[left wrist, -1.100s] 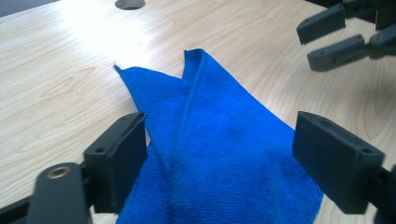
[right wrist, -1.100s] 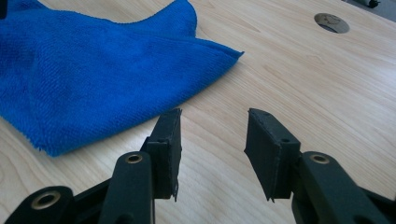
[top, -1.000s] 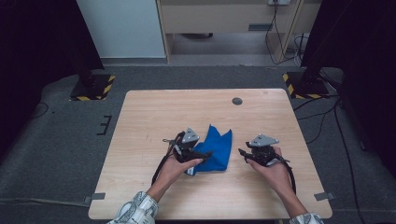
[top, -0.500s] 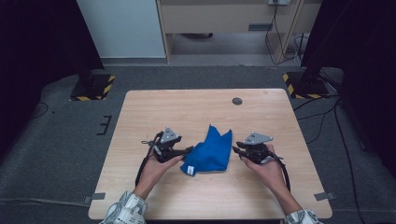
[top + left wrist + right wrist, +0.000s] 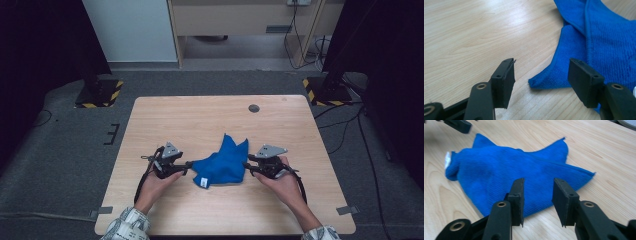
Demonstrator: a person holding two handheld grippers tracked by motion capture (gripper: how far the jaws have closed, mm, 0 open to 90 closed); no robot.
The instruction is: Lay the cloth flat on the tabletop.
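Note:
A crumpled blue cloth (image 5: 222,161) with a small white tag (image 5: 202,182) lies on the wooden table (image 5: 200,120). My left gripper (image 5: 189,165) is at its left edge, open. In the left gripper view the jaws (image 5: 541,70) have just been closing, and a corner of the cloth (image 5: 599,42) lies between them, untouched. My right gripper (image 5: 247,168) is at the cloth's right edge. Its jaws (image 5: 539,183) have just been opening and stand apart just above the near edge of the cloth (image 5: 499,170) without pressing it.
A dark round grommet (image 5: 254,108) sits in the table near its far edge. Black-and-yellow striped stand feet (image 5: 100,94) (image 5: 325,90) rest on the floor behind both far corners. Bare wood surrounds the cloth.
My left gripper has moved left, from over the cloth to its left edge, and its jaws have narrowed. The cloth has spread a little wider. The right gripper has hardly moved.

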